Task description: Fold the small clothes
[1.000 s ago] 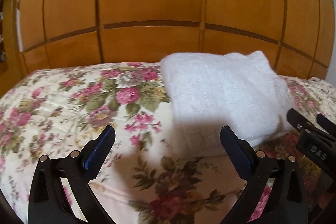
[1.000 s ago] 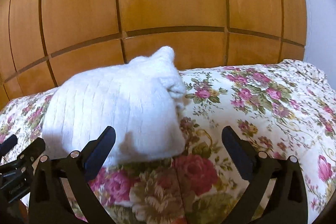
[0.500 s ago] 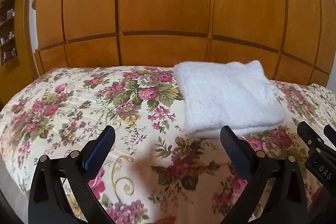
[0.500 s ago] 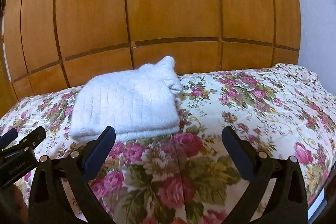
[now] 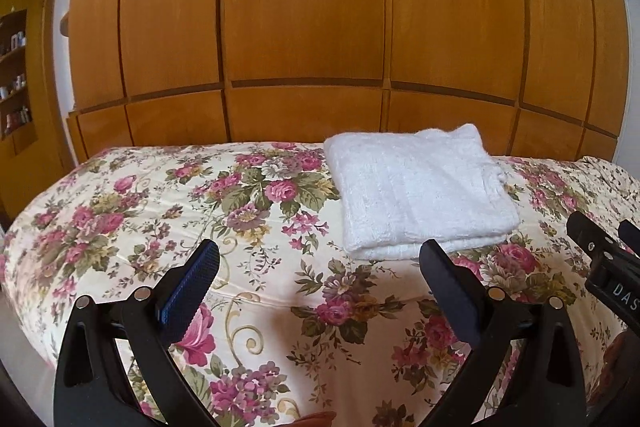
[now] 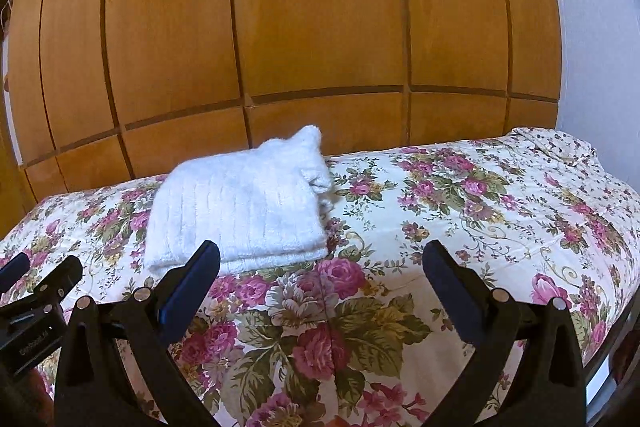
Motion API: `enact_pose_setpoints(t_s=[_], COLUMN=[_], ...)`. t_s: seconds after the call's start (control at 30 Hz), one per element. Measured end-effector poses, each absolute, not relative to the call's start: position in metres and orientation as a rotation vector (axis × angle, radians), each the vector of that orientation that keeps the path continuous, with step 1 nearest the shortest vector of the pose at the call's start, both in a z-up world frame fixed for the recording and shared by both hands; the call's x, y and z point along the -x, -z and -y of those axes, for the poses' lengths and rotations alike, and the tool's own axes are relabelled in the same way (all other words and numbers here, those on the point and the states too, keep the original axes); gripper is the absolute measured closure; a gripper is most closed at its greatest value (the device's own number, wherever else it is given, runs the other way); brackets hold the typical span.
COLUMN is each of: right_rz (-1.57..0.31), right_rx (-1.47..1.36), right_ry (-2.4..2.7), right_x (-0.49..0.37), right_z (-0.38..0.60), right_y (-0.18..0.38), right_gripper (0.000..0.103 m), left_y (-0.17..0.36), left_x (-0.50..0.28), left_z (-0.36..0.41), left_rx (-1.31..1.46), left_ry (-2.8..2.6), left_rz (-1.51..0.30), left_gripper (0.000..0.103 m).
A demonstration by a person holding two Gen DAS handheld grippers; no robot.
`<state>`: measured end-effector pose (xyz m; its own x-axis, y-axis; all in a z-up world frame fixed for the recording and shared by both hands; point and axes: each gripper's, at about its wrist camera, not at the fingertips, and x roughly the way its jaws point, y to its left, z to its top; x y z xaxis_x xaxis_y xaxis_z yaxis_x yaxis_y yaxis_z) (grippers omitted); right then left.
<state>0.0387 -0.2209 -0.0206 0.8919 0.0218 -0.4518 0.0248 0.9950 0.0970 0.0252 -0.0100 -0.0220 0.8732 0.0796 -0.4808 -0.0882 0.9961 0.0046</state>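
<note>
A white fluffy garment (image 5: 420, 191) lies folded into a thick rectangle on the floral bedspread (image 5: 168, 211), near the far edge. It also shows in the right wrist view (image 6: 240, 203), left of centre. My left gripper (image 5: 320, 267) is open and empty, held above the bedspread short of the garment. My right gripper (image 6: 320, 267) is open and empty, to the right of the garment and nearer than it. The right gripper's body shows at the right edge of the left wrist view (image 5: 608, 267); the left gripper's body shows at the left edge of the right wrist view (image 6: 36, 307).
A wooden panelled wardrobe (image 5: 304, 27) stands right behind the bed. Shelves with small bottles (image 5: 14, 83) are at the far left. A white wall (image 6: 600, 27) is at the right. The bedspread's near edge drops off at the right (image 6: 612, 347).
Both grippers have pulled back and up from the folded garment, which now looks smaller and farther off. The garment lies still. Both stay open.
</note>
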Motion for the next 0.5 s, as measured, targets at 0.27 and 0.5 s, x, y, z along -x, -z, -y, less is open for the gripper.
enact_pose_setpoints(t_s=[0.27,0.5], right_rz=[-0.473,-0.481], right_rx=[-0.103,-0.103], right_ry=[0.005,-0.004], right_x=[-0.0382,-0.0385], right_z=[0.2230,0.2214], right_y=[0.0204,0.0213], right_gripper=[0.002,0.002], left_y=[0.0214,0.0217], left_x=[-0.0252,-0.0255], left_z=[0.0104,0.0101], left_rx=[0.019,0.027], left_ry=[-0.085,-0.080], left_rz=[-0.503,-0.511], left_gripper=[0.004,0.004])
